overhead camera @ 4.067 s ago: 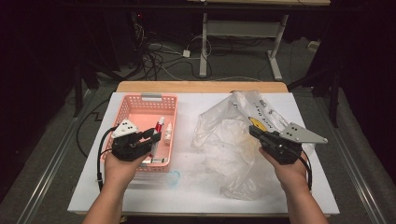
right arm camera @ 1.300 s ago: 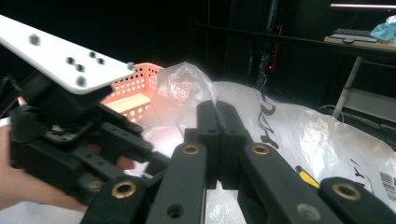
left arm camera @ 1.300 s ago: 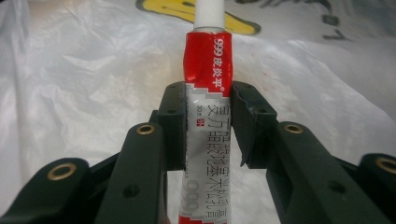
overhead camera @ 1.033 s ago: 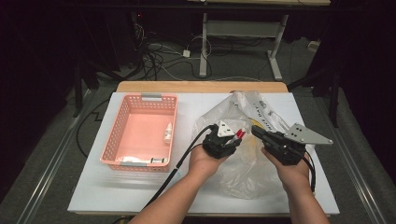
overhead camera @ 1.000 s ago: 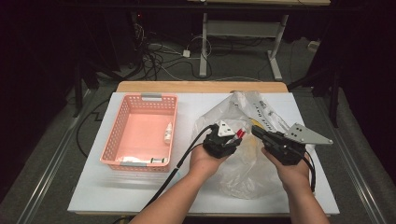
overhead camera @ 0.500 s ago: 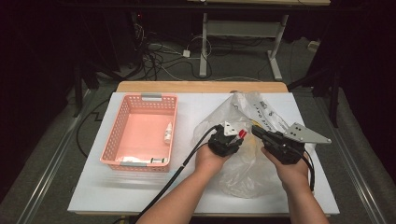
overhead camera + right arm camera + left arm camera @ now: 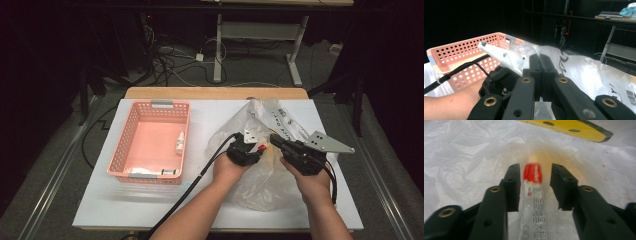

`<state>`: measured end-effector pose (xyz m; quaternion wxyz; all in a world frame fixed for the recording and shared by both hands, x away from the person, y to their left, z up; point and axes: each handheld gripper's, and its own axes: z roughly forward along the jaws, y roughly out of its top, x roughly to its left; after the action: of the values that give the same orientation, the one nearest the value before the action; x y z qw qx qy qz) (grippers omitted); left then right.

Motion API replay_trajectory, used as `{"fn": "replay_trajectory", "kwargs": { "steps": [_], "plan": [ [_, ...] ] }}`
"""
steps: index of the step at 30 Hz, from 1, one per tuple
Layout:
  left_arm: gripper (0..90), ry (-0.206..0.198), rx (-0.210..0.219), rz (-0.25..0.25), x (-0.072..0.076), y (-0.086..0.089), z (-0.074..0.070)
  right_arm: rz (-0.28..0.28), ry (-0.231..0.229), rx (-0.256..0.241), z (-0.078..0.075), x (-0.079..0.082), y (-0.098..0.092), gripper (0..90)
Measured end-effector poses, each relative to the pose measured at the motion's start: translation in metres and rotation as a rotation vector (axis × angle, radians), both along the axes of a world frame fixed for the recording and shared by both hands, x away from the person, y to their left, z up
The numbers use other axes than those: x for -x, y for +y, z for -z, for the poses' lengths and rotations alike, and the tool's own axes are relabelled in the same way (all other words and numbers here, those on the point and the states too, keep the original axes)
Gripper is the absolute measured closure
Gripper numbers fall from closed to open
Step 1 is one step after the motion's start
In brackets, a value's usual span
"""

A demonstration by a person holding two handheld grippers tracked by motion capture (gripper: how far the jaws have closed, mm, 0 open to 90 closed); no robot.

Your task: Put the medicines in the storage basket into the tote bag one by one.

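tube label: dark printed characters running lengthwise, plus a small red mark near the red cap, too blurry to actually read
plastic bag print: a barcode and some dark lettering, can't make out the words
pink basket: nothing readable

Bare white table lies open in front of the basket and along the strip between basket and bag. The bag's crumpled film spreads over the table's right half, and both grippers (left, right) crowd its mouth, nearly touching. Between the left gripper's parted jaws a red-capped tube takes up the gap; a yellow perforated card lies beyond.
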<state>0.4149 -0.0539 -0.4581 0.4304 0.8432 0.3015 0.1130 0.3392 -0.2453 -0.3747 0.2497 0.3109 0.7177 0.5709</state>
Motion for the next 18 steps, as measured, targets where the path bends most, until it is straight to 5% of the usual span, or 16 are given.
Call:
{"fn": "replay_trajectory", "kwargs": {
  "steps": [8, 18],
  "plan": [
    [49.9, 0.035, 0.053, 0.046, 0.015, 0.016, -0.011, -0.001, -0.003, 0.004, 0.001, -0.001, 0.000, 90.0],
    [44.6, 0.038, 0.107, 0.102, 0.051, 0.049, -0.022, 0.000, -0.006, 0.007, -0.001, 0.001, 0.000, 90.0]
  ]
}}
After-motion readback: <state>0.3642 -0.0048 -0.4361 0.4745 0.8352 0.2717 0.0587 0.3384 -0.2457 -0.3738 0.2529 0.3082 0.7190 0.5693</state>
